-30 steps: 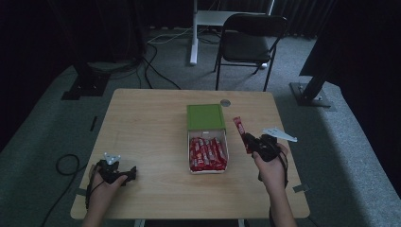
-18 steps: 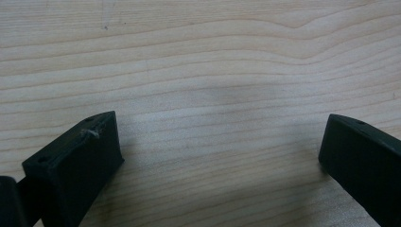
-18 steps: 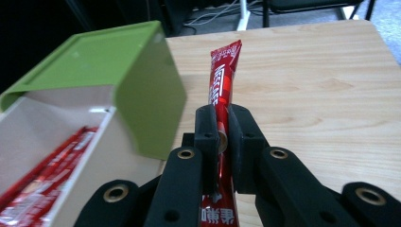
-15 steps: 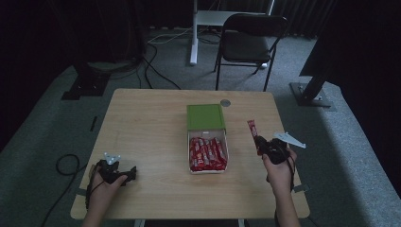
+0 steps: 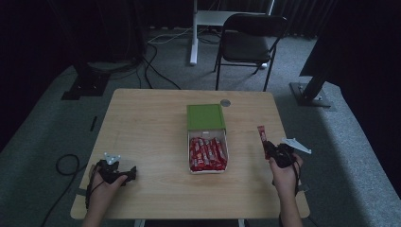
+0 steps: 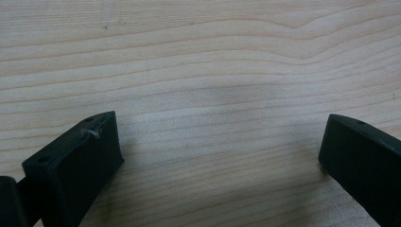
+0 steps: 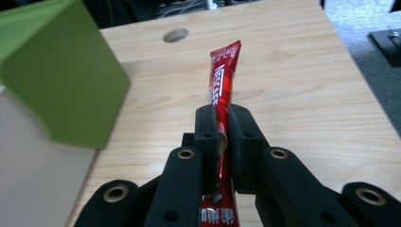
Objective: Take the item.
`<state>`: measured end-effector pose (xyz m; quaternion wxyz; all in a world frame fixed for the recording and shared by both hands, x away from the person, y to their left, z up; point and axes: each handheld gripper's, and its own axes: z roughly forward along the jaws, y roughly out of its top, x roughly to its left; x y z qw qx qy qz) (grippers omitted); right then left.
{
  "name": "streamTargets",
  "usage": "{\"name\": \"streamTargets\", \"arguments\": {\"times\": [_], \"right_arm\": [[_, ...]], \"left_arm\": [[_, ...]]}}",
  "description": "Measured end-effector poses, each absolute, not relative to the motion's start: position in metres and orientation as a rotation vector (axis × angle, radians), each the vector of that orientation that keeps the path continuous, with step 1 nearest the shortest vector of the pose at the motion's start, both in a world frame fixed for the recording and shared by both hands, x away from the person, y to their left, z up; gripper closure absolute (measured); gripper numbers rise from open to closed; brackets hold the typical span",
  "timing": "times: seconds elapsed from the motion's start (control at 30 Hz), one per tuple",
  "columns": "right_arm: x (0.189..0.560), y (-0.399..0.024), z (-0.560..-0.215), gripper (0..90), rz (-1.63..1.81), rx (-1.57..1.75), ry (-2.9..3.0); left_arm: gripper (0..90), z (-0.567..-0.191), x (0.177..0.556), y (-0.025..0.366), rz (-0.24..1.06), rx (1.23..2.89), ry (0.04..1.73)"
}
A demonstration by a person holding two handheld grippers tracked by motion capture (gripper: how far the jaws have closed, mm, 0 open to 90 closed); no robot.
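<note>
Right of the box (image 5: 208, 144), right gripper (image 7: 222, 124) pinches red sachet (image 7: 223, 87); thin foil could slip; left gripper (image 5: 113, 171) wide, idle.

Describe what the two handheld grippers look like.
Both grippers, left and right, are black with two blocky jaws. The right's linkage arms carry brass-ringed pivot holes. A grey three-cornered plate tops each, and a black cable trails from each. Forearms are bare, no sleeves showing.

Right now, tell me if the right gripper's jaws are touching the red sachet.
Touching. In the right gripper view the right gripper has both black jaws pressed flat against the red sachet, with no gap on either side.
</note>
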<state>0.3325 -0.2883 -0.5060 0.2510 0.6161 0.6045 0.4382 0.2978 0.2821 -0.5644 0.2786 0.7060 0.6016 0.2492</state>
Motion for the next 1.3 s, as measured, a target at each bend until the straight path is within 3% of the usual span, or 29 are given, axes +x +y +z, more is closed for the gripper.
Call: {"name": "streamTargets", "arguments": {"times": [1.3], "right_arm": [[0.337, -0.316, -0.56, 82.4, 0.955, 1.884, 1.67]], "left_arm": [[0.5, -0.564, 0.298, 0.282, 0.668, 1.897, 1.614]]}}
